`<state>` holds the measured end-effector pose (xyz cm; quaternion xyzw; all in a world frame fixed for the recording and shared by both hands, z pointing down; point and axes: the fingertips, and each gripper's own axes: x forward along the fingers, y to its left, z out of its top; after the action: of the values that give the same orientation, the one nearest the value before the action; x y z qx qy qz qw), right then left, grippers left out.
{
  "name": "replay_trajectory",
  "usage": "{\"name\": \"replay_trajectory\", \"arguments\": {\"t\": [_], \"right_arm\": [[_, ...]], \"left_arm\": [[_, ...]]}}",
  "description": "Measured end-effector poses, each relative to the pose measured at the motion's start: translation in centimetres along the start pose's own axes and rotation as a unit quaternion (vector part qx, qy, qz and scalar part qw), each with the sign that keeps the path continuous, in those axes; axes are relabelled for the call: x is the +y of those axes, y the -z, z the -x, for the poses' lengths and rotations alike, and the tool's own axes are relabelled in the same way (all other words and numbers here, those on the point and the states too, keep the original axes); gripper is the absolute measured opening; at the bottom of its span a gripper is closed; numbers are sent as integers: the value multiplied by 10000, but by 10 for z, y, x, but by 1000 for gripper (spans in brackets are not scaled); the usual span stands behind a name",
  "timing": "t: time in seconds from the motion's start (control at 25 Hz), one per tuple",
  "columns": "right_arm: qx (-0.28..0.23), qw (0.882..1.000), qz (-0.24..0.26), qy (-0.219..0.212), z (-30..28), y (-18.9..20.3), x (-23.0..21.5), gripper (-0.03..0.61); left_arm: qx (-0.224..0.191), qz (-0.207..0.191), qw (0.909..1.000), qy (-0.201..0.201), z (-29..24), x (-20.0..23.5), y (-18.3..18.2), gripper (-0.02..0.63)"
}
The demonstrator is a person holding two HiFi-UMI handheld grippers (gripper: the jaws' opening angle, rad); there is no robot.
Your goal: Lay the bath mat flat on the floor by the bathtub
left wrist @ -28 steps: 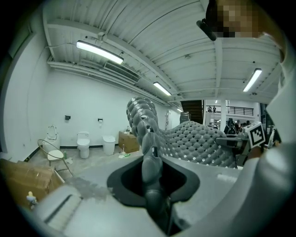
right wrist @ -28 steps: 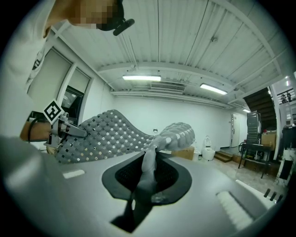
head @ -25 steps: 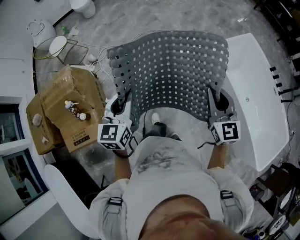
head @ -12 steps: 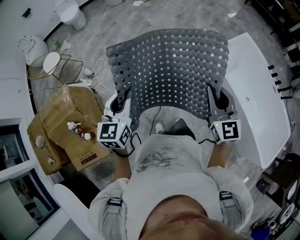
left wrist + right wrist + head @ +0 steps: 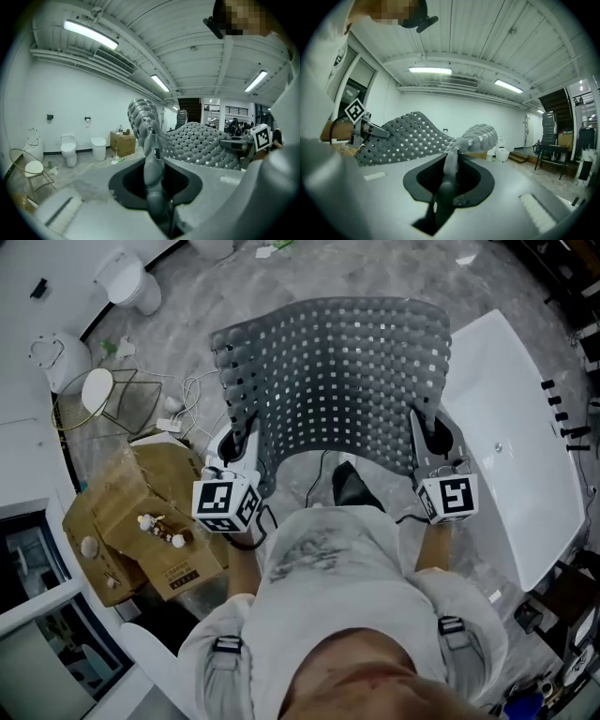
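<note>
Both hands are loaded. My left gripper (image 5: 242,439) is clamped narrow on the near left corner of the bath mat (image 5: 337,371). My right gripper (image 5: 427,432) pinches the near right corner, its jaws almost together on the thin edge.

The mat is up in the air in front of me, stretched between the two grips and bowed upward. As far as I can see, none of it rests on the floor (image 5: 375,268). The bathtub (image 5: 520,465) lies on my right, just beside the mat's right edge. A cardboard box (image 5: 141,512) stands on my left.

My judgement: the mat is picked up and spread, but nothing is laid yet. I have to line it up along the tub, lower it, flatten it and let go of both corners.
</note>
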<state>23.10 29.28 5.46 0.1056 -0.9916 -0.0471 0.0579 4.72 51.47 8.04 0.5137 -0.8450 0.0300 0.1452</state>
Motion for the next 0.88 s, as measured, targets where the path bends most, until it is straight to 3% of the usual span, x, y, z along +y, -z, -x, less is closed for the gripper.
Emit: {"name": "replay_trajectory", "arguments": {"t": [0.4,0.88], "right_arm": [[93,9998,-168,111,-64,7,-111,43],[323,9970,-397,575,-124,26,-158,43]], "left_arm": [[101,-84,9998,135,-123,-18,-43,66],[324,-260,9973,599,-234,9,-64,66]]}}
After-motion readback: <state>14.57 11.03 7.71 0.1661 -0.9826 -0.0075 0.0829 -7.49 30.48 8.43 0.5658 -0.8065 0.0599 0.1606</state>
